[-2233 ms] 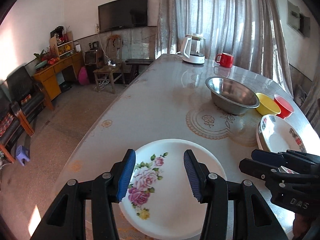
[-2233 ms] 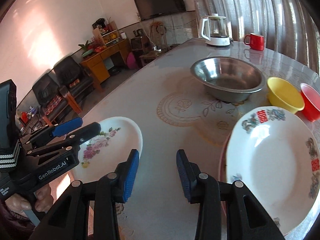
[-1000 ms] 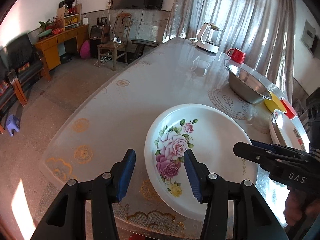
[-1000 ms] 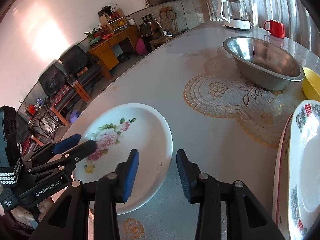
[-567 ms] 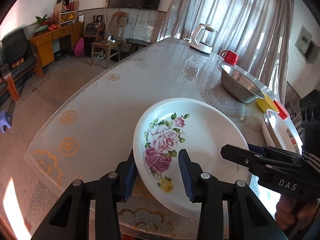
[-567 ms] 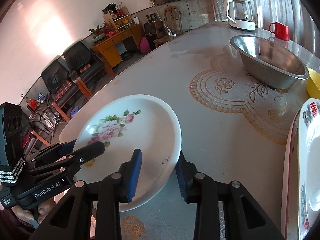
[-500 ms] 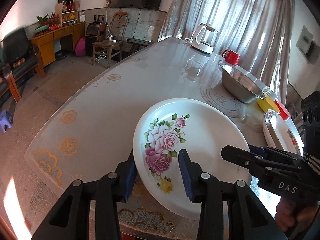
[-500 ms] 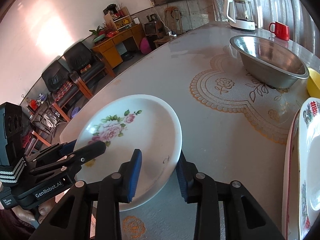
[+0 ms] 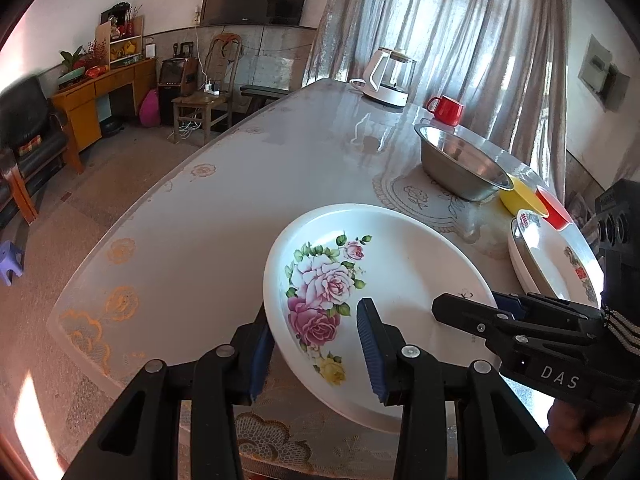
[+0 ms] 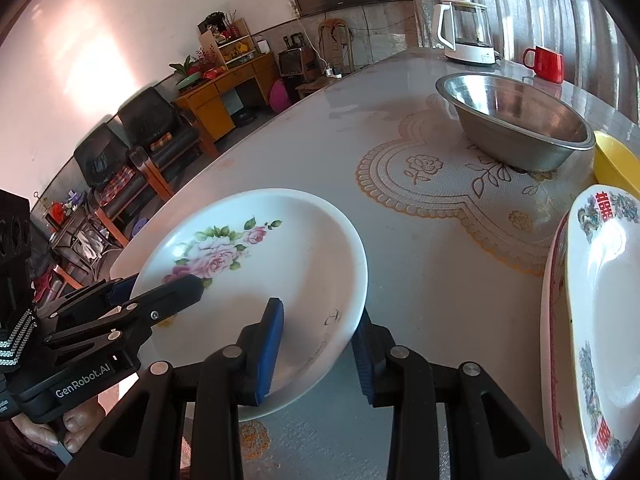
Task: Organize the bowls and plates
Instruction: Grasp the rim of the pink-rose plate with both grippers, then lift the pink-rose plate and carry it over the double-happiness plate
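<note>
Rose plate (image 9: 400, 276): tilted above the bench (image 9: 224, 216), rim between both grippers' pads.
Left gripper (image 9: 316, 344): clamped on near-left rim.
Right gripper (image 10: 320, 340): clamped on right rim.

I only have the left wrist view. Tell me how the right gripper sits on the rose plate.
Observer: The right gripper straddles the rim of the rose plate, one finger over the inner face, the other beneath.
Operator: Report what lies under the red-lettered plate.
Observer: The red-lettered plate rests on another plate with a red-patterned rim.
Operator: Say what's beyond the table's left side.
Observer: Two black armchairs stand there.
</note>
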{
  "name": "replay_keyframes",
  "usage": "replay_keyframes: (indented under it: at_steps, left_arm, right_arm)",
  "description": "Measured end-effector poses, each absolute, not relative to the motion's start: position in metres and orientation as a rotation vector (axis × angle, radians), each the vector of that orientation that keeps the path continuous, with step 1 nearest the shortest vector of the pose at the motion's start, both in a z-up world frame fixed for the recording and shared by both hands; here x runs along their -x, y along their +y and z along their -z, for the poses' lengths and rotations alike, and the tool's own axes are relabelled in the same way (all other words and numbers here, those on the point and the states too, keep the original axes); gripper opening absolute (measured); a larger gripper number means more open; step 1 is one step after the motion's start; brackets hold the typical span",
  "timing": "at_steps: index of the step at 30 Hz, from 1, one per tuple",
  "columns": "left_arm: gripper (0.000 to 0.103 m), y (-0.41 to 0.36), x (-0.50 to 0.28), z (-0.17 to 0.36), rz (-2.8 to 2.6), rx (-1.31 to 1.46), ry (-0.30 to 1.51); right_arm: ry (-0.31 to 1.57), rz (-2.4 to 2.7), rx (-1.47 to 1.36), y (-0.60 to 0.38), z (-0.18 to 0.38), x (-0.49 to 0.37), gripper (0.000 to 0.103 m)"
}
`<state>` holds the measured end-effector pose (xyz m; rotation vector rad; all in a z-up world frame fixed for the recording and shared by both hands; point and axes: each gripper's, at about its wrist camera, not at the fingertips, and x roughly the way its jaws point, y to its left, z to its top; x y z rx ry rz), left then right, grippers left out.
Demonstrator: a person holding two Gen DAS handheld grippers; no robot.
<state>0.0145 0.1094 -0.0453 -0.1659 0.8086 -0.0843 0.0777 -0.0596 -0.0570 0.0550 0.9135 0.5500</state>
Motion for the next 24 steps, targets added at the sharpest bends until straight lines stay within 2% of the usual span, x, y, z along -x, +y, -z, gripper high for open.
replay_keyframes:
  at_steps: [24]
  left_arm:
    - [0.039,0.066,-0.019,0.015,0.168,0.078,0.745]
  right_arm:
    - [0.820,-0.479,-0.143,-0.107,0.032,-0.059,0.033]
